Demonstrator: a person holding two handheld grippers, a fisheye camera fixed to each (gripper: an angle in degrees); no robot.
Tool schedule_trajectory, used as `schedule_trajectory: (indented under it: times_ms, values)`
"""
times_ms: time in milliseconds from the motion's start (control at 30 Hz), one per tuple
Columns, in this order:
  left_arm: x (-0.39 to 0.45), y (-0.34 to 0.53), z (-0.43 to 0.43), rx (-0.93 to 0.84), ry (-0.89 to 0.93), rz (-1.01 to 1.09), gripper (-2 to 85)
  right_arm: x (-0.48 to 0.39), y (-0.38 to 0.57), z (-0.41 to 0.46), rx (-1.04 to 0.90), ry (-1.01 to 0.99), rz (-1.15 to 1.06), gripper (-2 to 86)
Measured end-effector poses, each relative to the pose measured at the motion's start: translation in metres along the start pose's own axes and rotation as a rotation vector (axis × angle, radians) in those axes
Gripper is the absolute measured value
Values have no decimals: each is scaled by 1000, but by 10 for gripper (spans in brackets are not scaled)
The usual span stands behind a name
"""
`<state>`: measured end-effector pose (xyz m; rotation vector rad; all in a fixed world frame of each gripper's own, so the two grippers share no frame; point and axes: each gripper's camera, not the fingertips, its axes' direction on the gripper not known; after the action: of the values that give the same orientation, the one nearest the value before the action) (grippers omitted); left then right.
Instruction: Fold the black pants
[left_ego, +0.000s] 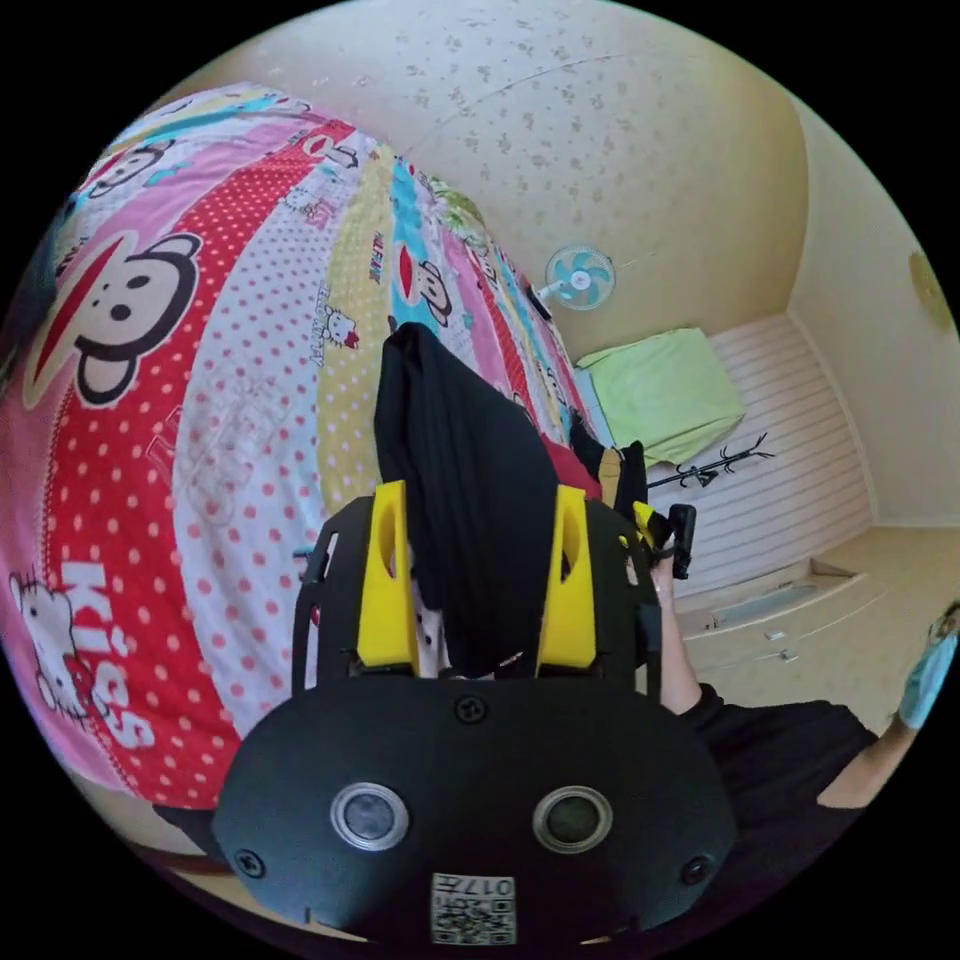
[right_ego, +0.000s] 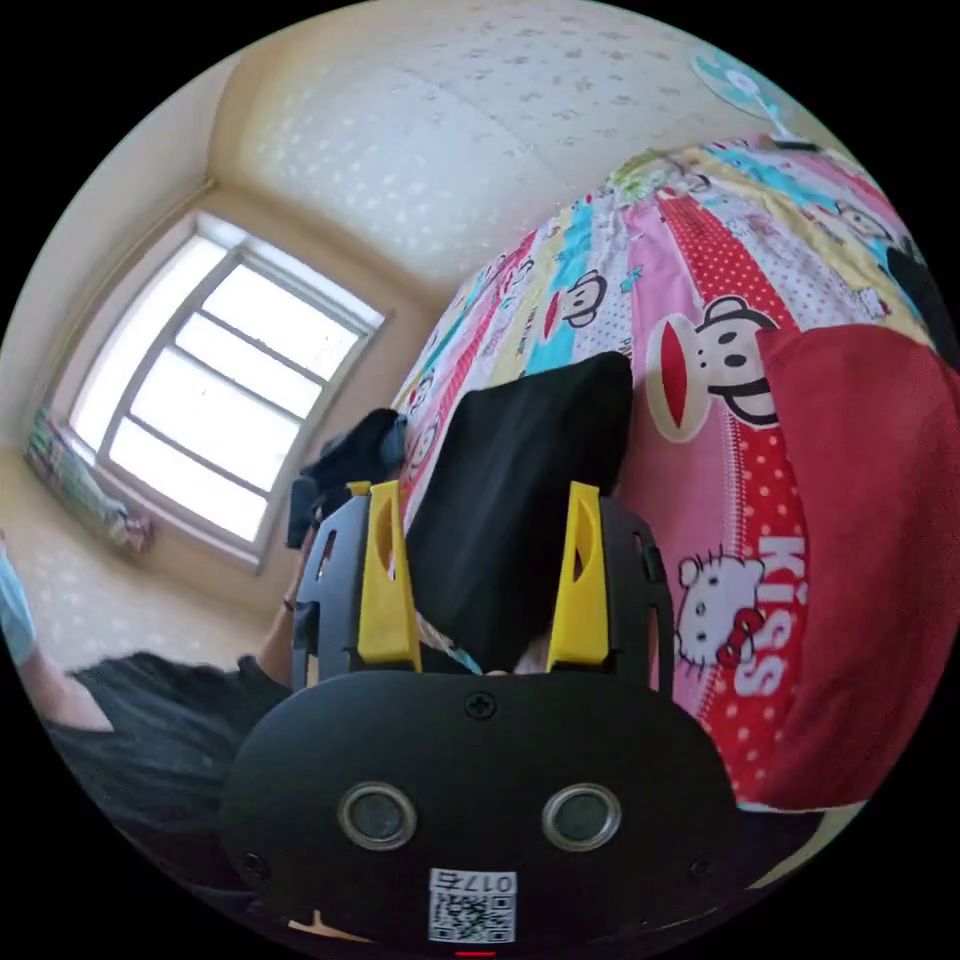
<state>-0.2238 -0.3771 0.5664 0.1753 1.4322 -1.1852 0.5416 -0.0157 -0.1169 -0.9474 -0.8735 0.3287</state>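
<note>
Soft black fabric pants (left_ego: 460, 500) hang at twelve o'clock between the yellow jaws of the left gripper (left_ego: 478, 590) and right gripper (right_ego: 490, 580), lifted above the cartoon-print bedspread (left_ego: 180, 420), apparently for folding; whether the wide-set jaws actually clamp cannot be told.

Black pants (left_ego: 470, 500): matt, finely ribbed cloth. Bedsheet (left_ego: 200, 420): smooth printed cotton-like cloth. Left gripper (left_ego: 478, 500): matt black body, yellow plastic jaws, faintly glossy. Red garment (right_ego: 880, 560): soft matt cloth.

Both grippers — left (left_ego: 478, 500), right (right_ego: 490, 500) — spread wide.
</note>
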Motion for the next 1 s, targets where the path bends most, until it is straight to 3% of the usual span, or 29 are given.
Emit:
schedule_trajectory:
  times_ms: [67, 133, 200, 300, 533, 700, 800, 1000]
  values:
    - [-14, -26, 40, -88, -29, -58, 212, 24, -13, 25, -24, 52, 93, 229]
    - [-28, -22, 79, -193, -19, -120, 205, 60, -7, 70, -214, 79, 217, 229]
    - [-18, 2, 82, -81, -55, -81, 173, 60, 27, 76, -127, 104, 128, 196]
    - [-9, 47, 80, -50, 20, -150, 142, 65, 73, 69, -166, -119, 159, 157]
    - [22, 150, -14, -9, 151, -175, 126, 24, 169, 44, -213, -507, 73, 132]
    - [67, 146, -126, 284, 74, -104, 126, -80, 123, 82, -203, -712, -170, 124]
    - [104, 118, -216, 475, -65, 51, 125, -168, 71, 123, -229, -821, -379, 122]
    - [137, 35, -399, 736, -262, 265, 131, -368, -14, 210, -162, -862, -749, 130]
